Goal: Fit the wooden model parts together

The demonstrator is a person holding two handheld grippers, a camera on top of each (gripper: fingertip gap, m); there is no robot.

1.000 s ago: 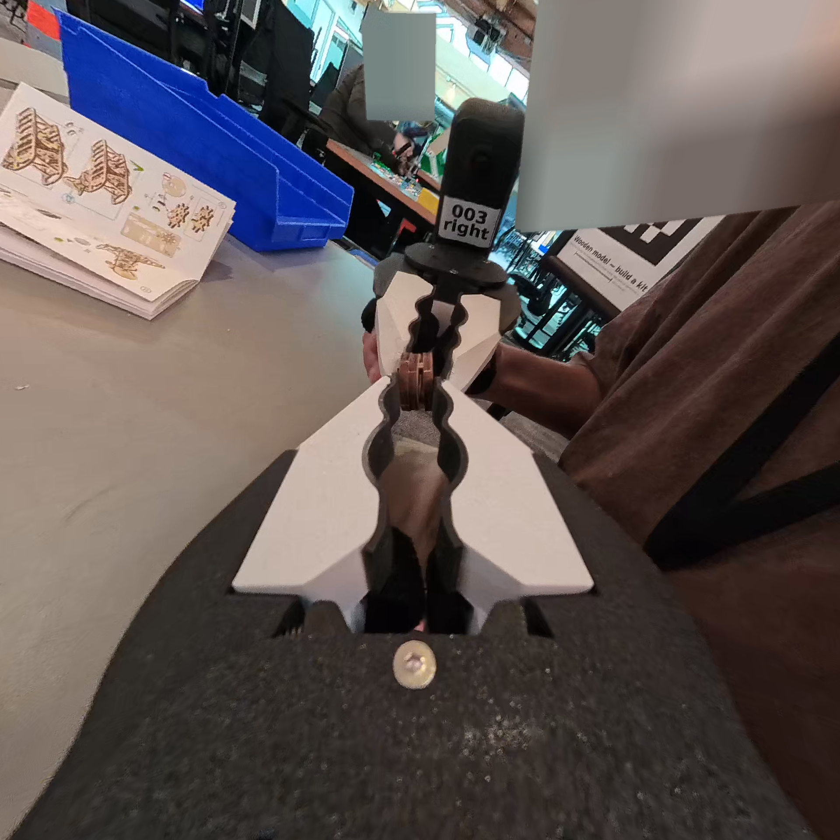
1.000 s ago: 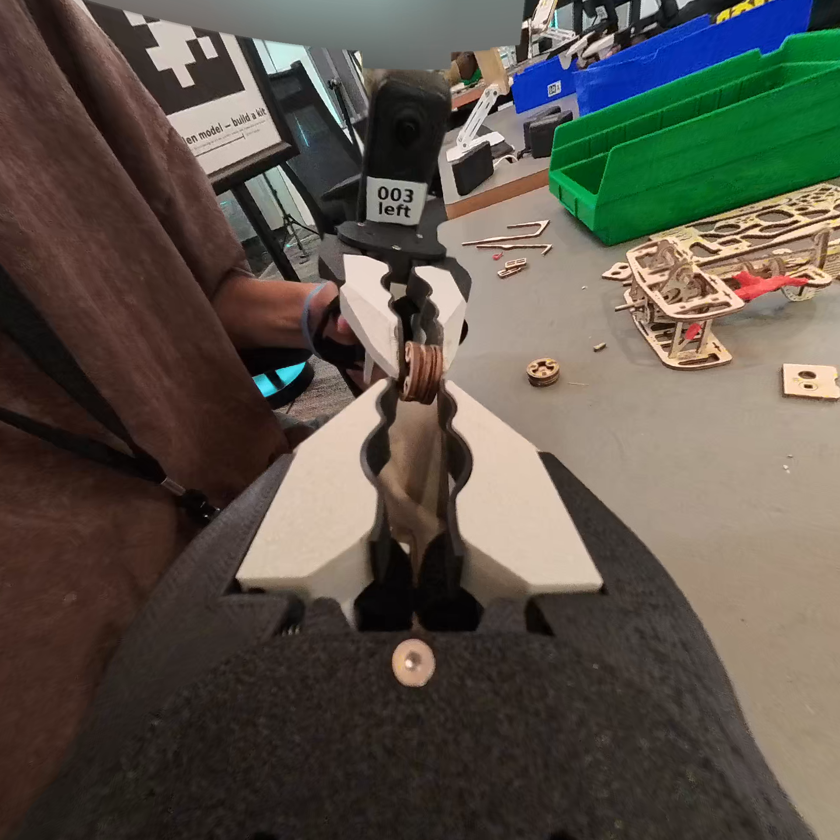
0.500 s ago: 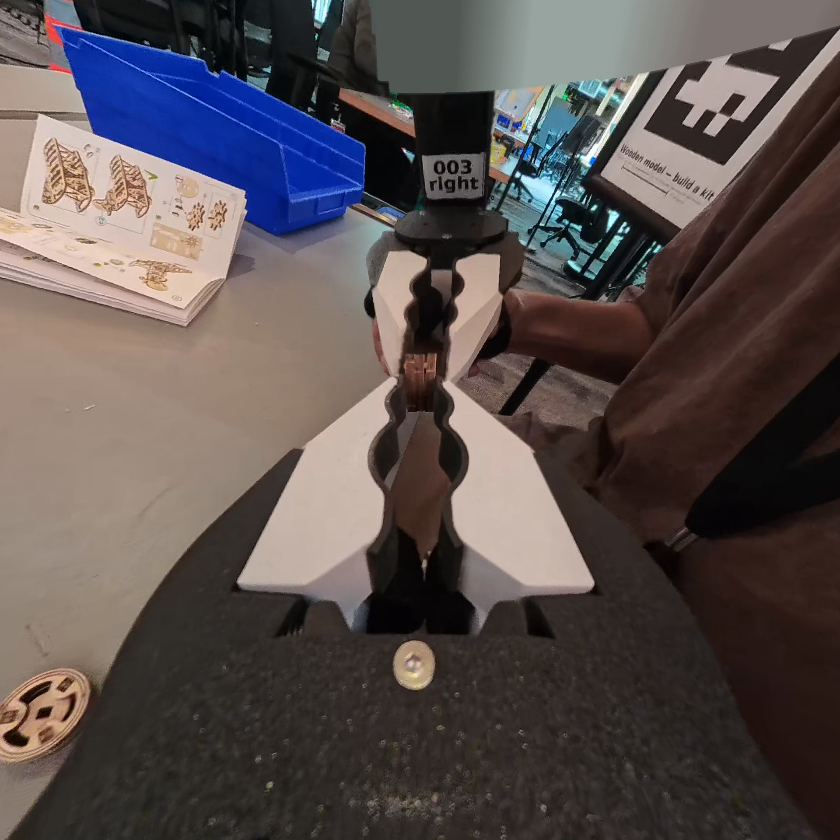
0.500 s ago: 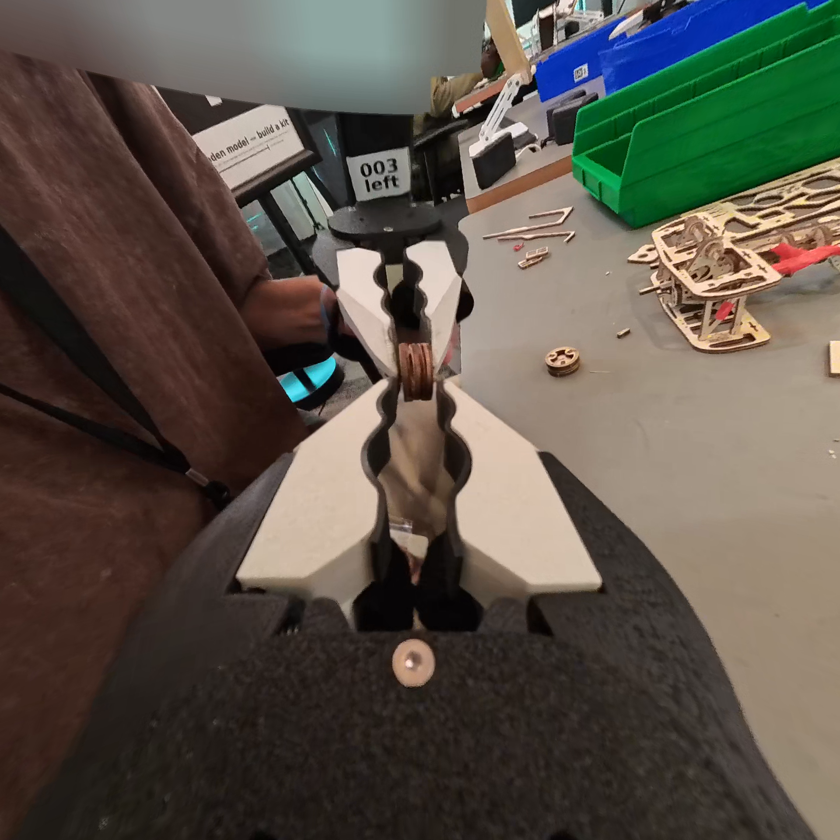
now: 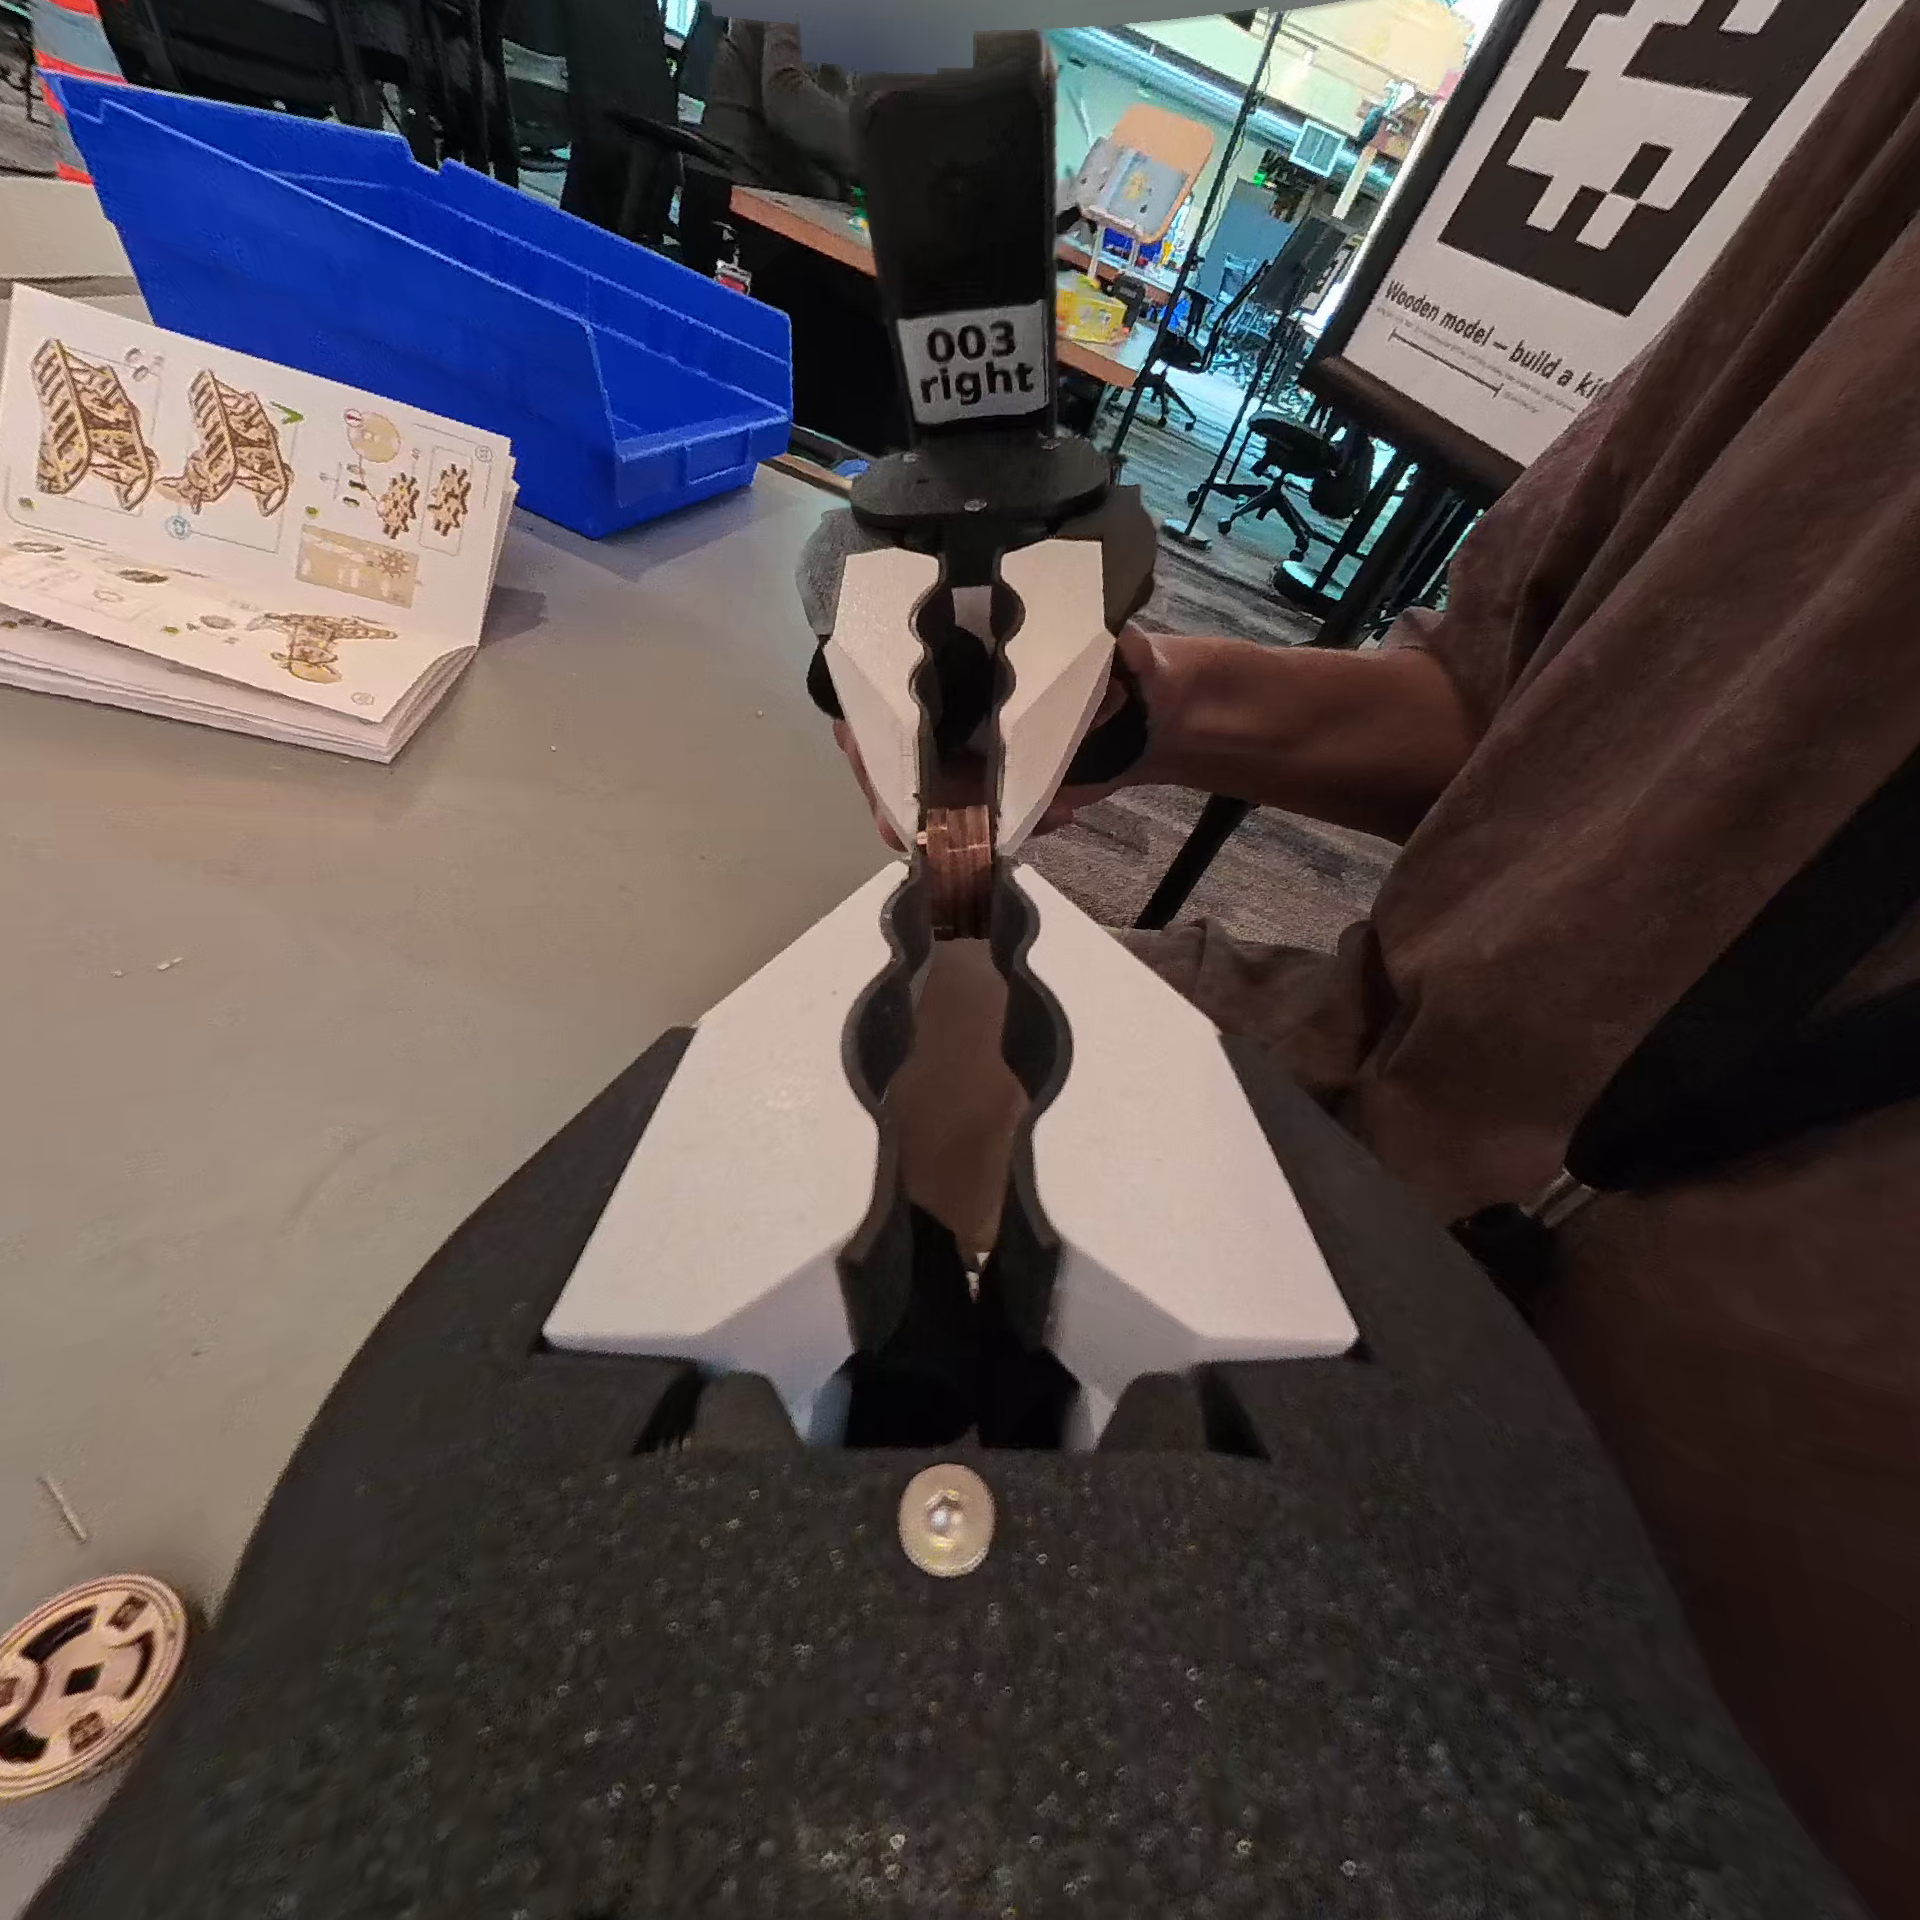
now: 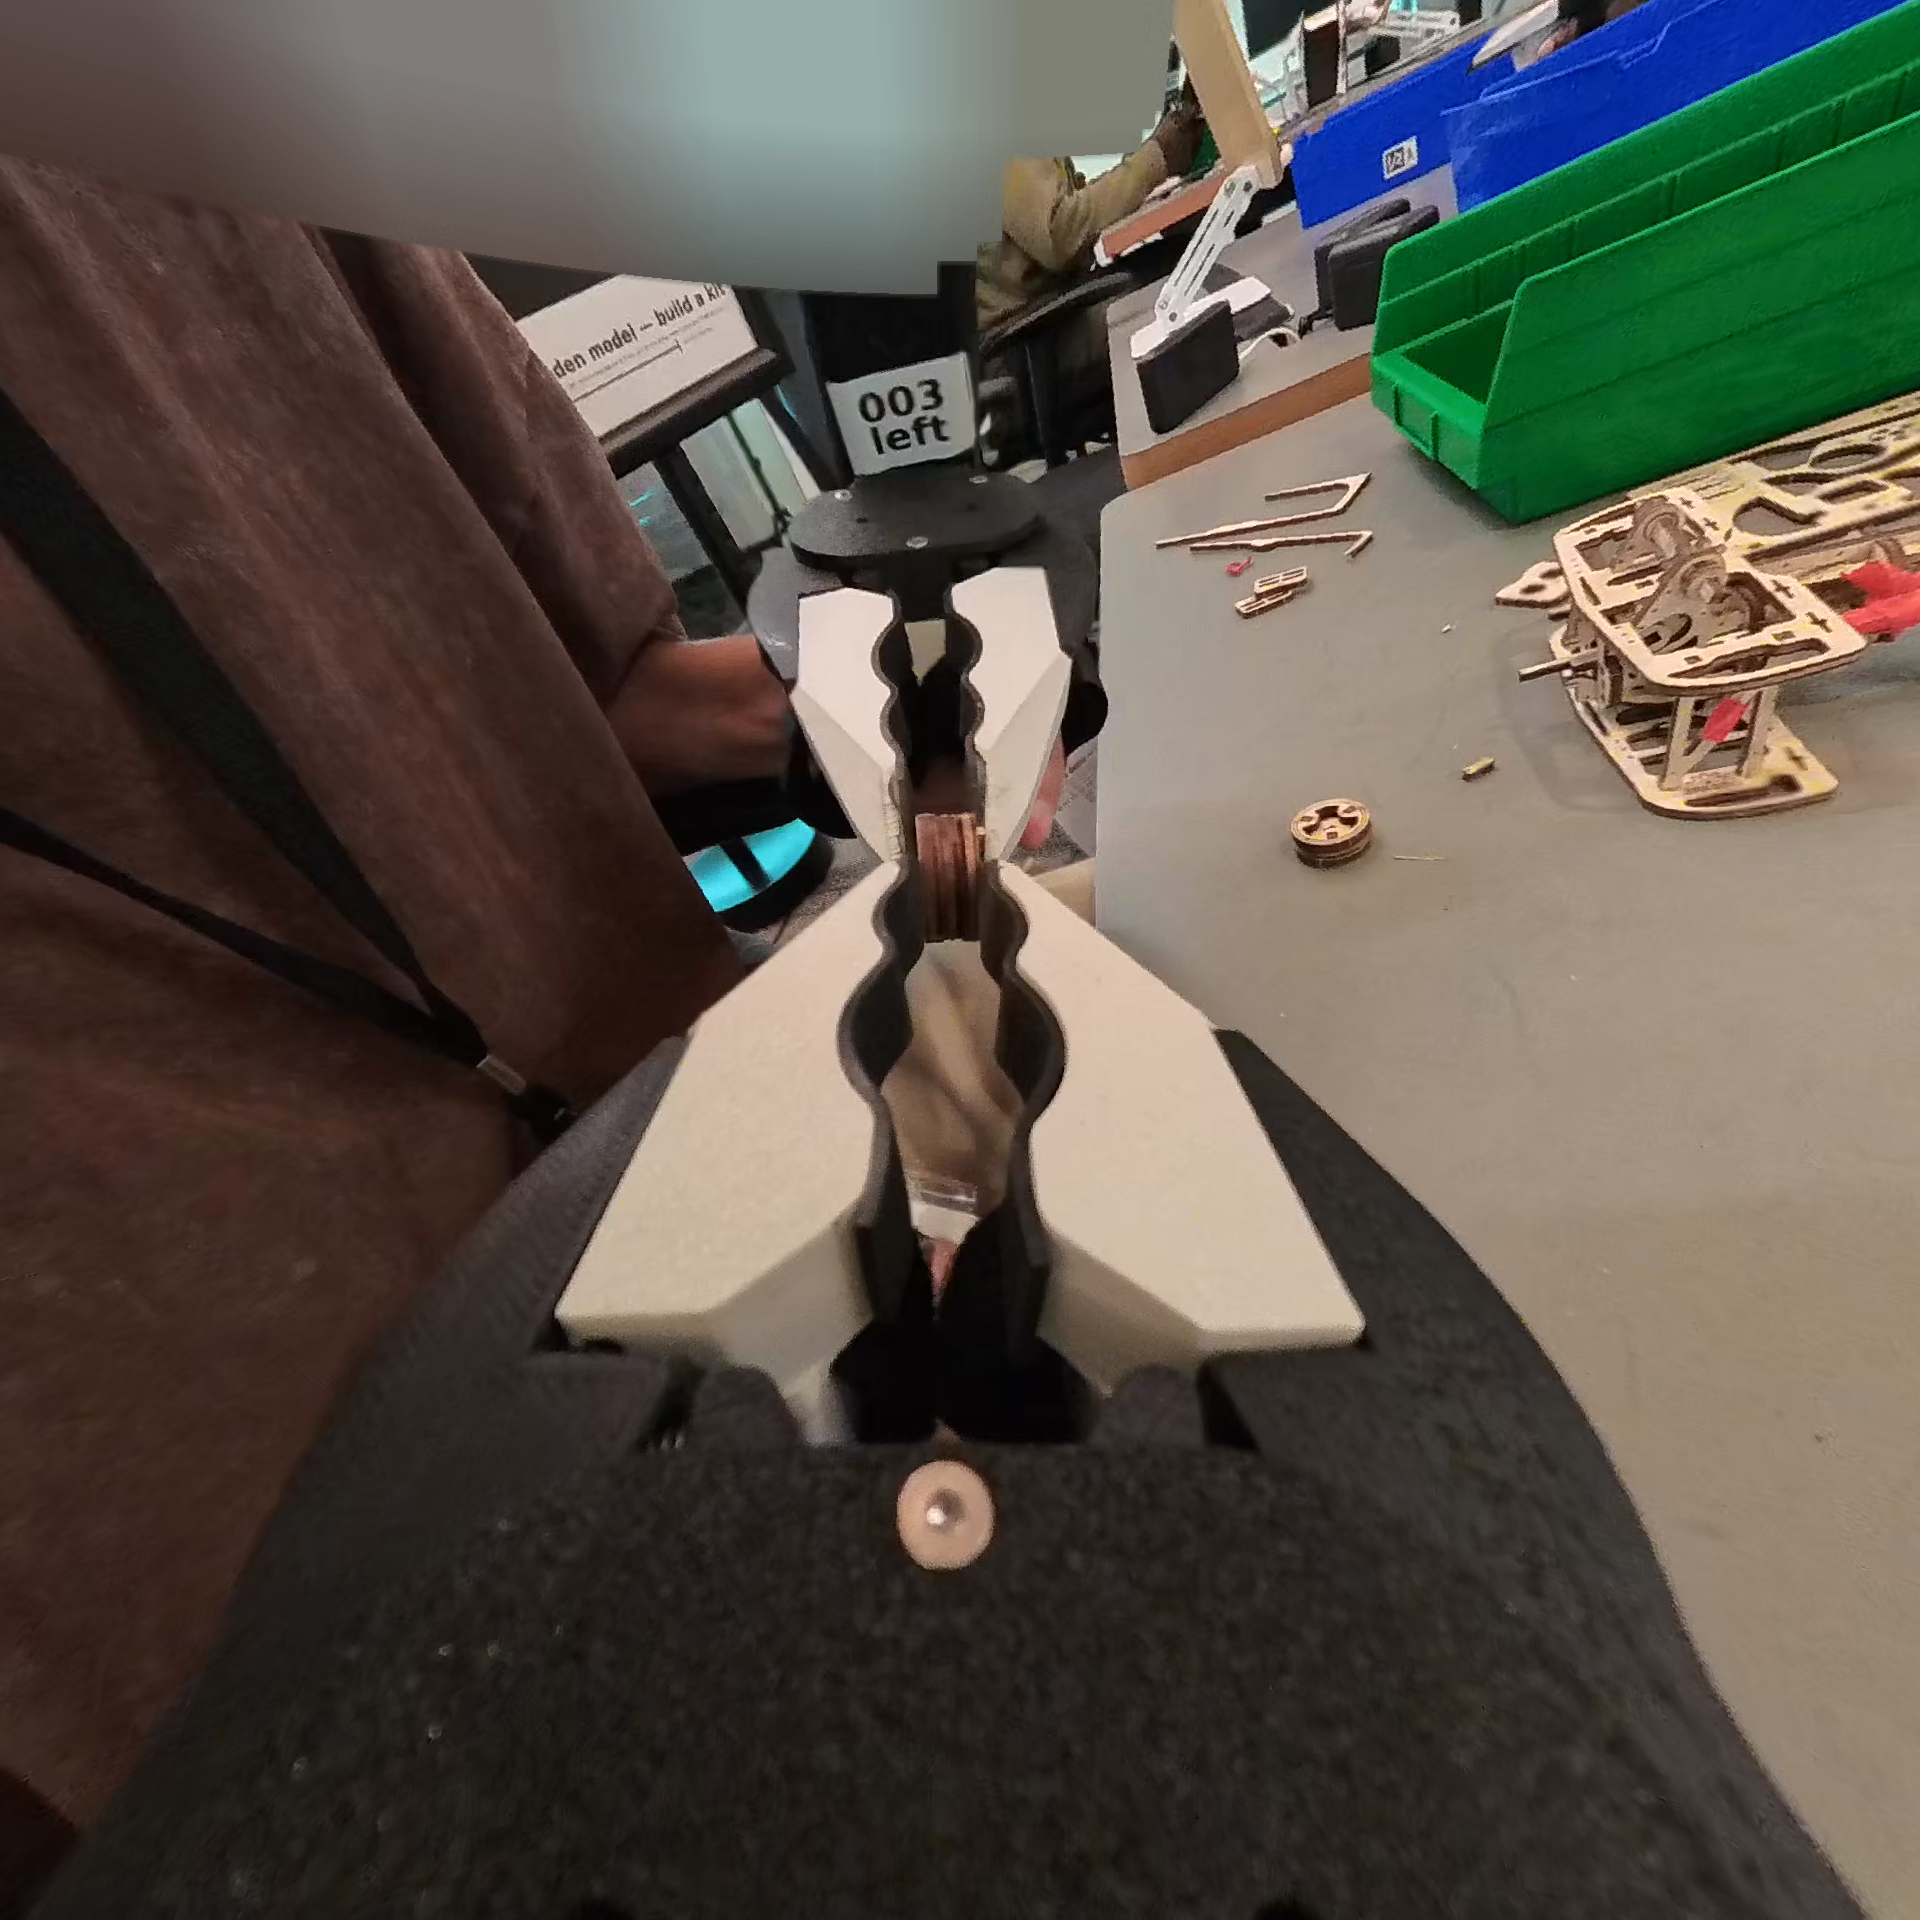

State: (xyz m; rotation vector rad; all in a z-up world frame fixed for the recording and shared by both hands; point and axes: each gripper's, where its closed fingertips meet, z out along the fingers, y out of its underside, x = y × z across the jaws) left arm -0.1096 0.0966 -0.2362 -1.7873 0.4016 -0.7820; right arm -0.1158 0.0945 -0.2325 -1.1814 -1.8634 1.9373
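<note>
A small round layered wooden wheel (image 5: 958, 873) is held edge-on between both grippers, above the table's near edge. My left gripper (image 5: 956, 906) is shut on its near side. My right gripper (image 5: 958, 821) faces it tip to tip and is shut on the far side. In the right wrist view the same wheel (image 6: 949, 878) sits between my right gripper (image 6: 948, 906) and the left gripper (image 6: 948, 823). A partly built wooden model (image 6: 1683, 675) stands on the grey table (image 6: 1455, 1039) at the right. I cannot tell whether the wheel is one piece or two pressed together.
A second wooden wheel (image 6: 1330, 831) lies on the table, with thin wood strips (image 6: 1278, 530) and a cut-out sheet (image 6: 1818, 468) behind. A green bin (image 6: 1662, 343) stands at the back right. A blue bin (image 5: 436, 343), an open booklet (image 5: 239, 520) and a wooden disc (image 5: 78, 1683) lie left. The person's torso is close. Left and right tips are no more than a few centimetres apart. The partly built wooden model (image 6: 1683, 675) is about equally far from each gripper, around 20 centimetres.
Both grippers stay shut on the wheel, tip to tip. The pair has shifted and tilted together, so the wooden disc came into the left view's lower corner.
</note>
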